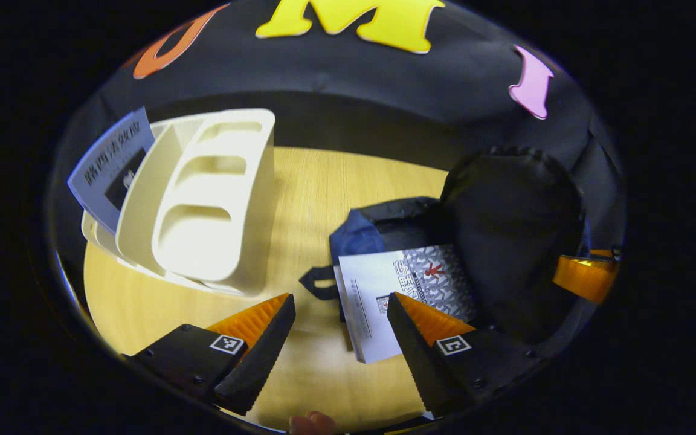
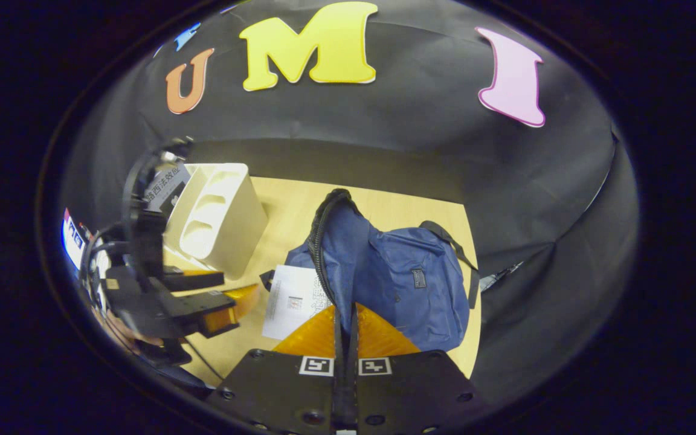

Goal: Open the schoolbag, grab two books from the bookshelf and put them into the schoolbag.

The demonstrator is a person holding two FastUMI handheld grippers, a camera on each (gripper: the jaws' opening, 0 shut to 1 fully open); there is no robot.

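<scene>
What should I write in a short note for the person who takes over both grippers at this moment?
Left gripper: open, holds nothing, over the table in front of the white book.
Right gripper: shut on the schoolbag's flap, lifting it open.
Schoolbag: on the table, right of the bookshelf.
Done: bag opened; one white book lies half inside its mouth.
Left: push that book fully in, then fetch the second book from the bookshelf.
</scene>
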